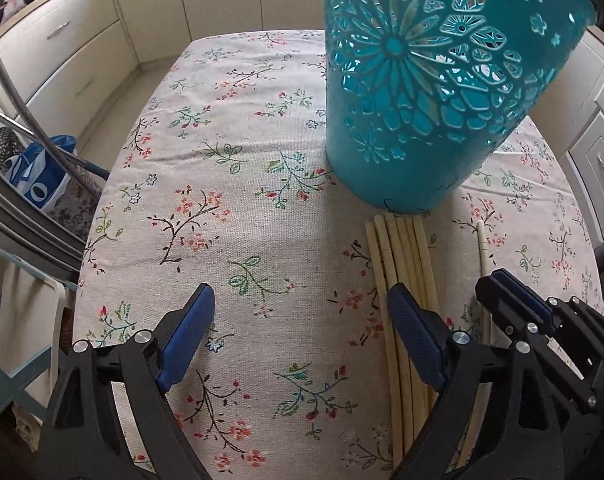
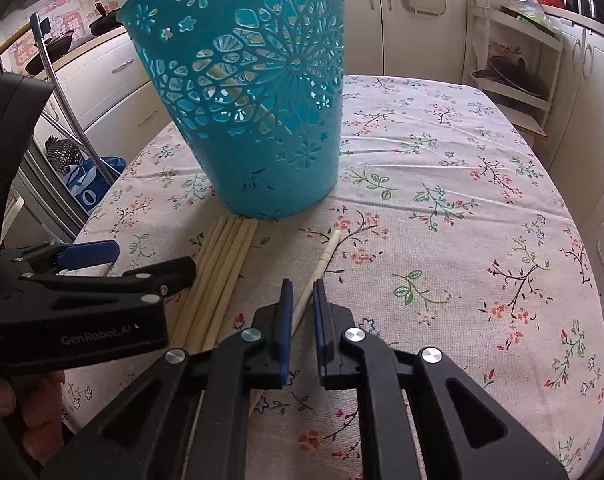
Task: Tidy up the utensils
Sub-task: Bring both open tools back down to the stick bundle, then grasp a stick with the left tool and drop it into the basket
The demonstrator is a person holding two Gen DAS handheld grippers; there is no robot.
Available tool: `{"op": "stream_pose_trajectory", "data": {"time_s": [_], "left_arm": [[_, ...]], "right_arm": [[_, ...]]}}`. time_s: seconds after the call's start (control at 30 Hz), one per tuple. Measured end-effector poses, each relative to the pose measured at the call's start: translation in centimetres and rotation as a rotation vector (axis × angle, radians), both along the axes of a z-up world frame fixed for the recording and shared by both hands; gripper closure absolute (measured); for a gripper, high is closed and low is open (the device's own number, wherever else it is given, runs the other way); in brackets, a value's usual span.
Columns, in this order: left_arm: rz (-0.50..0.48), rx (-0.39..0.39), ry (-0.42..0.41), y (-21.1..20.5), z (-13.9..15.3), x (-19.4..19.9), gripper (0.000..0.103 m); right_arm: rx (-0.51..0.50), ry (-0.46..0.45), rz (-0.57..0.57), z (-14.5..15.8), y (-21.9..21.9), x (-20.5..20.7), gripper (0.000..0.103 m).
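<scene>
A teal cut-out plastic basket (image 1: 422, 80) (image 2: 253, 100) stands on the floral tablecloth, and pale sticks show through its holes. A bundle of several wooden chopsticks (image 1: 402, 248) (image 2: 221, 264) lies flat in front of it. A single chopstick (image 1: 482, 244) (image 2: 328, 252) lies apart, to the right of the bundle. My left gripper (image 1: 302, 320) (image 2: 155, 260) is open and low over the cloth, with its right finger over the bundle. My right gripper (image 2: 302, 308) (image 1: 506, 292) is shut on the single chopstick, which runs between its blue pads.
The table (image 1: 221, 140) (image 2: 462, 200) is covered by the floral cloth. Cream kitchen cabinets (image 2: 402, 20) ring the room. A metal chair frame and a blue-white bag (image 1: 37, 176) sit off the table's left edge. A hand (image 2: 17, 412) holds the left gripper.
</scene>
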State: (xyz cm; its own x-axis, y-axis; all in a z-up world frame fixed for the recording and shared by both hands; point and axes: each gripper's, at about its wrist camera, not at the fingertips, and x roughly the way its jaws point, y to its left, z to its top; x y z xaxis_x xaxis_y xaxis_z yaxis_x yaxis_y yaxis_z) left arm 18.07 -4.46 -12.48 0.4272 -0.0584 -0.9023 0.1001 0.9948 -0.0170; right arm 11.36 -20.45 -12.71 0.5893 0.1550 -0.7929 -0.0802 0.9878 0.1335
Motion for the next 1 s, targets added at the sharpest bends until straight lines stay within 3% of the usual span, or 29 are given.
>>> {"op": "stream_pose_trajectory", "data": {"time_s": [0.27,0.5,0.57,0.6,0.7,0.73,0.83,0.93,1.0], "left_arm": [[-0.028,0.045,-0.010,-1.1,-0.1,-0.3,0.019],[-0.086,0.031,-0.039,-2.4,0.3,-0.6,0.045],[-0.093,0.025,-0.047,-2.6,0.4,-0.6,0.053],[-0.098,0.020,-0.051,-2.7,0.5,-0.5,0.061],[-0.122,-0.008,-0.058,-2.9,0.6,-0.5,0.079],[-0.128,-0.024,-0.056,-2.8,0.6,-0.5,0.085],[-0.147,-0.099,-0.034,-1.8,0.5,-0.2,0.089],[-0.154,-0.084,-0.032,-1.9,0.5,-0.3,0.089],[-0.154,-0.073,-0.035,-2.0,0.6,-0.4,0.088]], "right_arm": [[0.013,0.002,0.002,0.0,-0.3,0.0,0.092],[0.017,-0.008,-0.026,0.0,-0.7,0.6,0.091],[0.016,-0.014,-0.030,0.0,-0.6,0.6,0.078],[0.011,-0.014,-0.028,0.0,-0.5,0.6,0.077],[-0.034,-0.016,-0.010,0.0,0.2,0.4,0.079],[-0.046,-0.014,0.002,0.0,0.3,0.4,0.088],[-0.045,-0.005,0.011,0.1,-0.2,0.2,0.094],[-0.024,0.012,-0.006,0.1,-1.0,0.4,0.093],[-0.016,0.013,-0.014,0.1,-1.0,0.7,0.086]]}}
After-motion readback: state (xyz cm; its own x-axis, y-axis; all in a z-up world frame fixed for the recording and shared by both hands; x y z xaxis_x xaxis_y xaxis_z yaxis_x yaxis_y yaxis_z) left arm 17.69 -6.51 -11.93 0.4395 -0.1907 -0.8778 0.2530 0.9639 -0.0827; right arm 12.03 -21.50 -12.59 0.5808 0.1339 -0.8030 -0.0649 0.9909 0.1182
